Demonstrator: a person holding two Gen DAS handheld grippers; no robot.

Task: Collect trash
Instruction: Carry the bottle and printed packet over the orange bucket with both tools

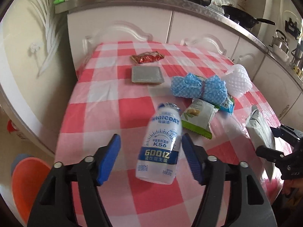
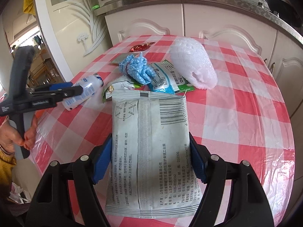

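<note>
A white plastic bottle (image 1: 161,143) with a blue label sits tilted between the blue pads of my left gripper (image 1: 150,137). The left pad stands well clear of it and the right pad is right beside it, so the jaws are open. In the right wrist view the same bottle (image 2: 83,92) is near the table's left edge, at the left gripper (image 2: 75,89). I cannot tell whether it rests on the cloth. My right gripper (image 2: 150,138) is shut on a flat grey-white pouch (image 2: 149,141), held by its two long edges above the table.
The red-and-white checked table (image 1: 98,113) carries a blue cloth bundle (image 1: 197,87), white foam netting (image 1: 238,79), a green snack wrapper (image 1: 197,117), a grey square packet (image 1: 147,74) and a red wrapper (image 1: 146,56). An orange bin (image 1: 26,179) stands by the table's left side. White cabinets lie behind.
</note>
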